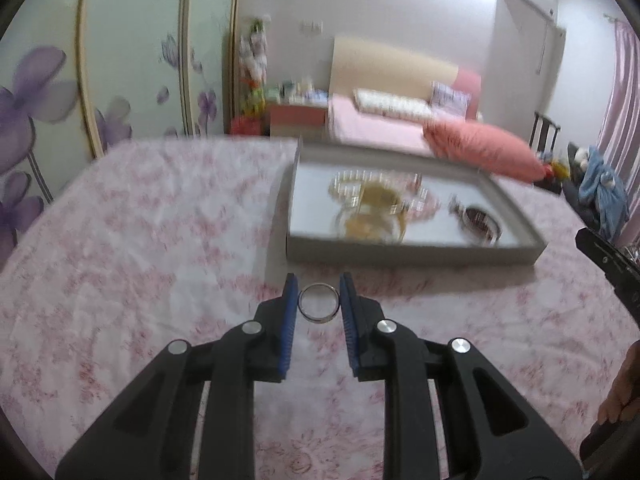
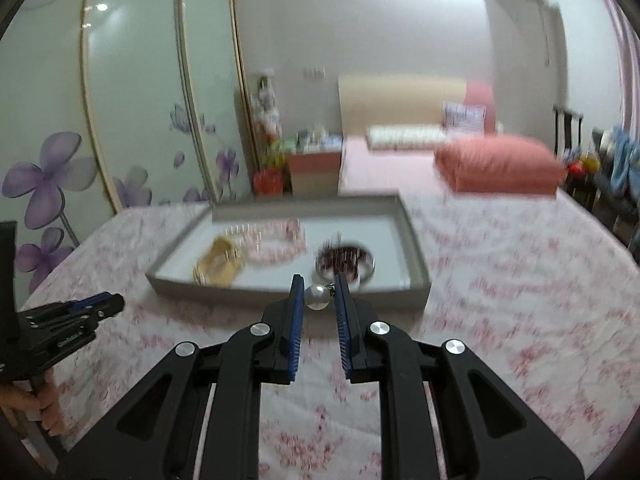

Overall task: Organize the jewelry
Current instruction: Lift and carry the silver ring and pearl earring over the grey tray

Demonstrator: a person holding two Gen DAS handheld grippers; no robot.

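My left gripper [image 1: 319, 286] is shut on a silver ring [image 1: 319, 303], held on edge between its blue pads above the pink floral cloth. My right gripper [image 2: 319, 284] is shut on a pearl earring [image 2: 317, 297] with a small dark clasp on its right side. Ahead of both lies a shallow grey tray [image 1: 412, 249] with a white floor [image 2: 384, 236]. In it lie a gold bangle [image 1: 374, 200], a pink bead bracelet [image 2: 276, 246] and a dark red round piece with a silver rim [image 2: 345, 265]. The left gripper also shows low at the left of the right wrist view [image 2: 98, 304].
The table wears a pink floral cloth [image 1: 160, 240]. Behind it stand a bed with a salmon pillow [image 1: 480, 148], a bedside cabinet [image 1: 298, 118], and flowered wardrobe doors [image 1: 132, 60] on the left. A hand [image 1: 620, 396] shows at the right edge of the left wrist view.
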